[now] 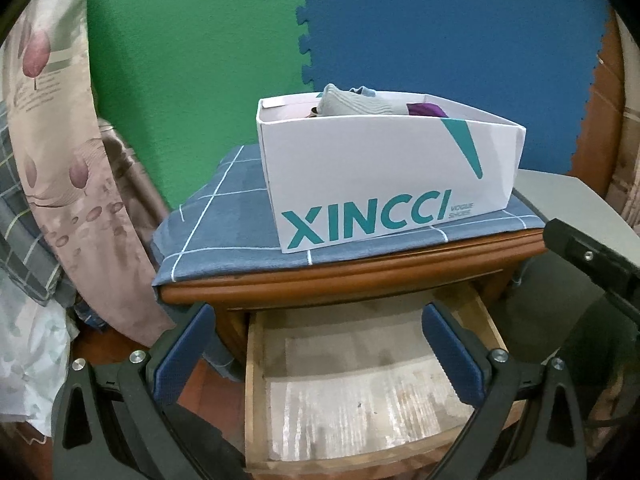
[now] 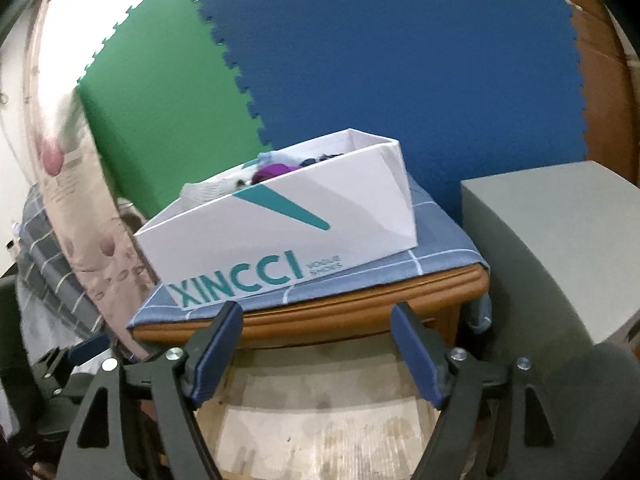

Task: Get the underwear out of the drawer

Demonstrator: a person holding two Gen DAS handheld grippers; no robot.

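Note:
The wooden drawer (image 1: 360, 384) of a nightstand stands pulled out, and only its pale liner shows inside. On the nightstand top a white XINCCI shoe box (image 1: 384, 176) holds folded garments: a grey one (image 1: 352, 104) and a purple one (image 1: 426, 110). My left gripper (image 1: 318, 314) is open above the drawer, nothing between its fingers. My right gripper (image 2: 317, 310) is also open and holds nothing. It hangs over the drawer (image 2: 320, 424) just below the nightstand's front edge, and is rolled, so the box (image 2: 280, 236) and purple garment (image 2: 274, 172) look tilted.
A blue checked cloth (image 1: 224, 224) covers the nightstand top. A patterned curtain (image 1: 72, 160) and checked bedding hang close on the left. A grey cabinet (image 2: 552, 248) stands right of the nightstand. Green and blue foam mats (image 1: 440, 40) line the wall behind.

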